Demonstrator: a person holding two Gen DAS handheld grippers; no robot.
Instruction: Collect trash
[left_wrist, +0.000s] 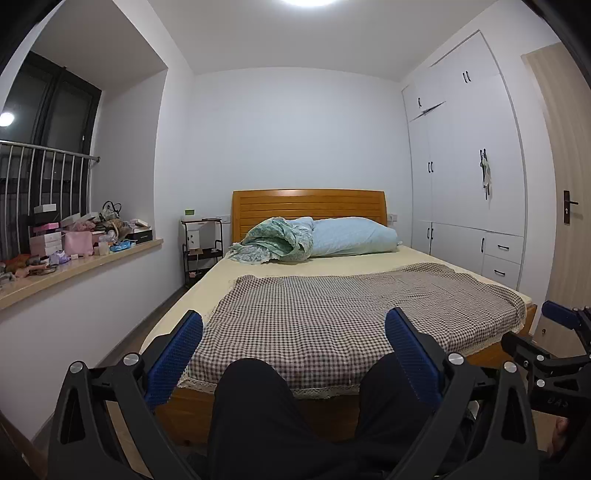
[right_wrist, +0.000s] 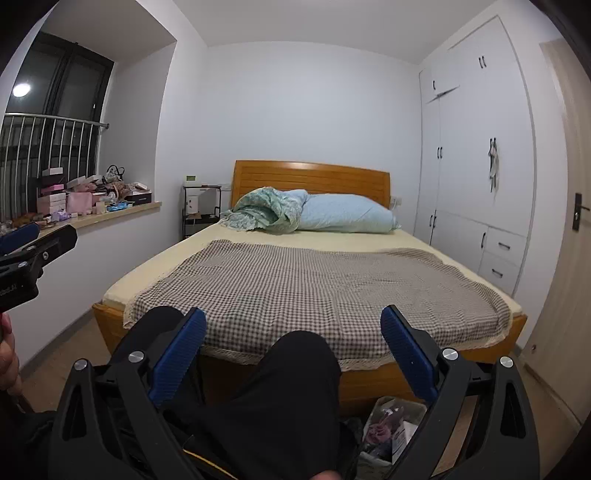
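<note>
Left wrist view: our left gripper is wide open with nothing in it, blue ribbed pads splayed over our knees in dark, soft trousers. Straight past them is the bed: orange slatted wood headboard, pale yellow sheet, and a brown-and-white check cover with a lace hem lying flat across the foot end. No trash shows on the bed. Left of the bed, the stone-look sill holds a jumble of small card boxes, pink pouches and crumpled bits; we can't tell which of it is trash. The right gripper sits at the right edge of the frame, near the bed's foot corner.

Right wrist view: our right gripper is also spread fully apart and empty, with the same blue textured pads and black hard-plastic arms. Below the bed's foot end, on the floor by our right knee, there's a translucent bag of crinkly film holding pinkish scraps and paper. We judge it the trash collection point, or trash itself.

Step, as we judge it: start of the task, seated, scanning, nothing picked up. Next move likely means choosing a target, either the floor bag just below or the sill clutter left of the bed. The film is thin and slippery, so pinch a bunched fold.
</note>
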